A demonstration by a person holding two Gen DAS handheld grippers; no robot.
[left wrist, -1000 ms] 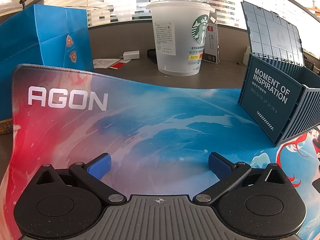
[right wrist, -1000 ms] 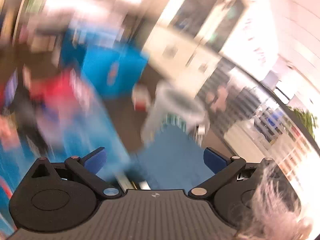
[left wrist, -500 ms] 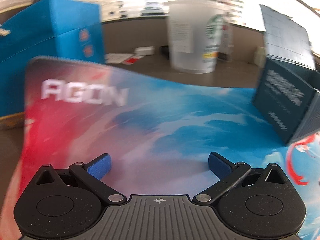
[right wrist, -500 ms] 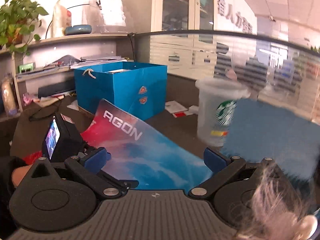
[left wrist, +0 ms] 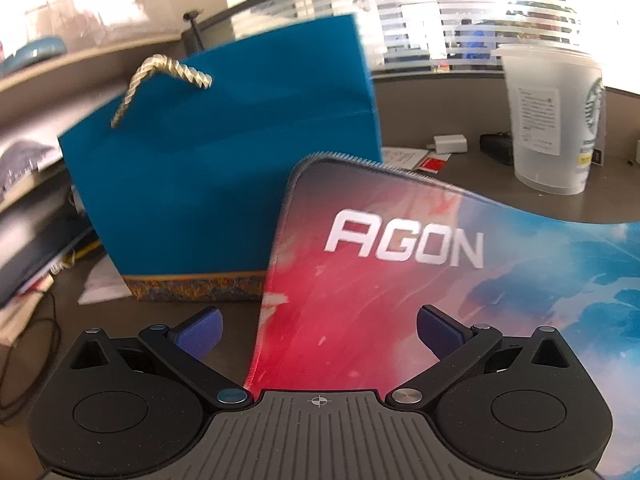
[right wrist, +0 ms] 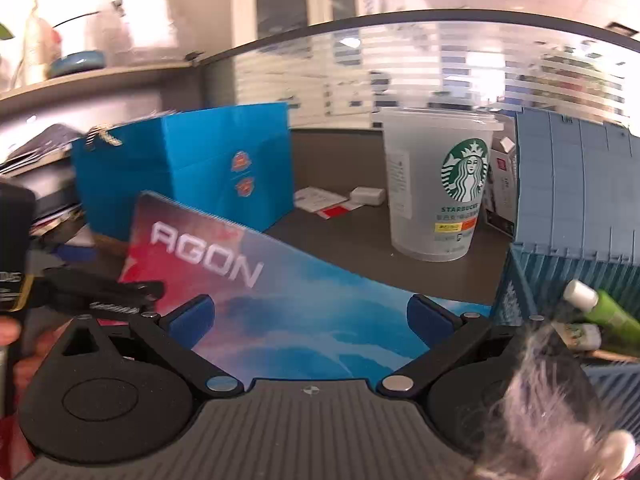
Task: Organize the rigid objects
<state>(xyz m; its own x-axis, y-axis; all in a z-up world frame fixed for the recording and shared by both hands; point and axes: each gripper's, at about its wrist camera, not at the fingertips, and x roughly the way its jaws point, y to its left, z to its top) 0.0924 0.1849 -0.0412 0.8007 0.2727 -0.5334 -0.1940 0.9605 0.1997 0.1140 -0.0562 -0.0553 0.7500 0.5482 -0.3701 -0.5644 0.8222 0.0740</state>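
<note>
Green tube (right wrist: 608, 312), white-capped, seemingly lying in ribbed blue crate (right wrist: 568, 184), both hand-held grippers (left wrist: 318, 330) (right wrist: 310, 318) released, empty.

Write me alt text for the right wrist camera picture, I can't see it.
Open right tongs hover, holding nothing, over an AGON mouse mat. Behind the mat stand a blue gift bag and a frosted Starbucks cup; at right, a blue container-style box holds a green tube.

Brown desk (left wrist: 460, 196); grey partition (right wrist: 332, 148) topped by glass; window blinds (left wrist: 432, 20) bright behind; cluttered shelf (right wrist: 100, 72) at left.
</note>
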